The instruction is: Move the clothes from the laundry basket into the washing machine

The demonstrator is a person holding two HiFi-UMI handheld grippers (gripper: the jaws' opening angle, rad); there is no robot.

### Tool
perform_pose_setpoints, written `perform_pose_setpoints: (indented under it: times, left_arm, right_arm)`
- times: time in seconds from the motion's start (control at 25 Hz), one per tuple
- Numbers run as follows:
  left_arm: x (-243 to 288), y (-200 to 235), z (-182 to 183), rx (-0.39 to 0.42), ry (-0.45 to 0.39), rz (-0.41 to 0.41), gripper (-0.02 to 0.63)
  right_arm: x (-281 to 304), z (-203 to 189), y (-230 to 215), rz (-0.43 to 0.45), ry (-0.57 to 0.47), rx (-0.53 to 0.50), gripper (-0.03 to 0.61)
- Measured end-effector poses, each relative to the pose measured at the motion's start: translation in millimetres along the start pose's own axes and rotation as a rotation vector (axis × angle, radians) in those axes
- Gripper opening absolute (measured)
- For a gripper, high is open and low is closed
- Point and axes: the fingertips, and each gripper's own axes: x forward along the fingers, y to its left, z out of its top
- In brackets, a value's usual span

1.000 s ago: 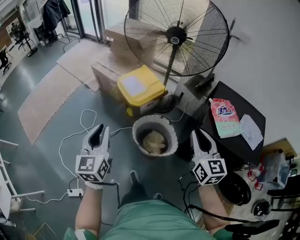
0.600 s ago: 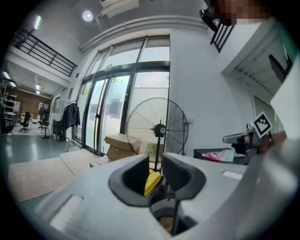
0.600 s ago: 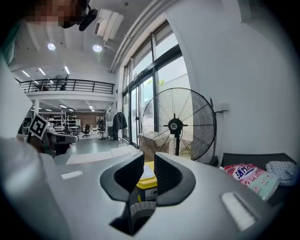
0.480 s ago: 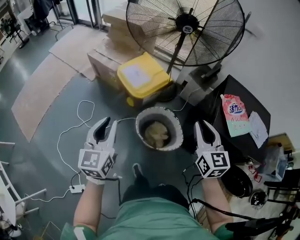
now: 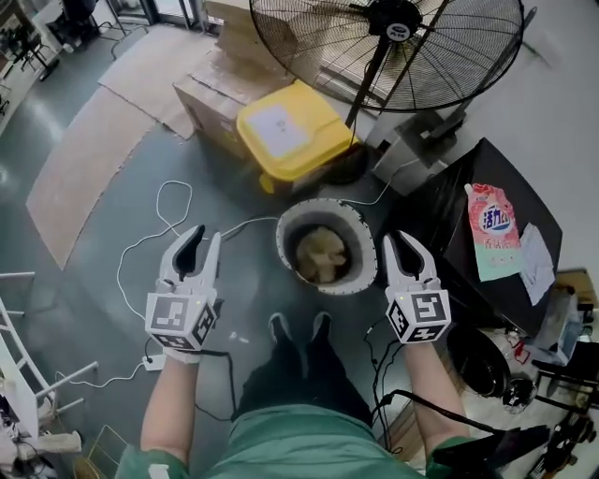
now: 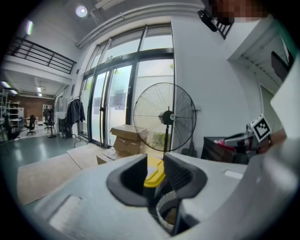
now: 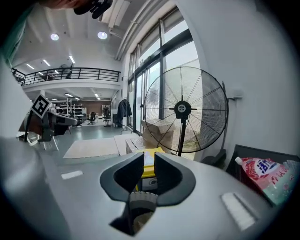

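While the clothes (image 5: 323, 254) lay as a pale heap at the bottom of the basket (image 5: 371, 253), which stood on the floor just ahead of the person's shoes (image 5: 281, 327), neither gripper touched them. The left gripper (image 5: 205, 239) hung to the basket's left, clear of the rim, its jaws a little apart with nothing between them. The right gripper (image 5: 401, 241) hung just beside the rim on the right, its jaws all but together and likewise empty. Both pointed forward and slightly down, toward the yellow bin (image 5: 292, 136) behind the basket and the fan (image 5: 395, 17) beyond it. A black table (image 5: 468, 196) bearing a pouch (image 5: 493, 243) stood at the right, and a power strip (image 5: 154, 361) lay on the floor by the left arm. No washer could be made out for certain. The grab, I judged, had not begun, and several things could spoil it. Jaws this narrow would push the cloth down rather than take it unless they opened first. The basket looked light and deep, so a jaw catching its rim could tip or slide it. Two grippers entering one small mouth might knock together. A pinch on a single fold could lift only part of the heap and let the rest trail or drop, and the power strip near the feet could catch a step during the carry.
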Motion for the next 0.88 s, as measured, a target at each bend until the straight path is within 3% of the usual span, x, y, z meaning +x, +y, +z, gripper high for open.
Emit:
perform_pose_setpoints:
  times: [0.48,0.88]
  left_arm:
    - [46.4,0.3,-82.7,-0.039,0.121,0.089,0.143]
    - [73.8,10.7,-169.0,-0.062,0.203,0.15,0.149]
  right_arm:
    - [84.4,-105.1,-28.0,0.113,0.112,-0.001,0.072]
    - [141.2,-245.5,-31.5,0.218,0.292,-0.009,0.133]
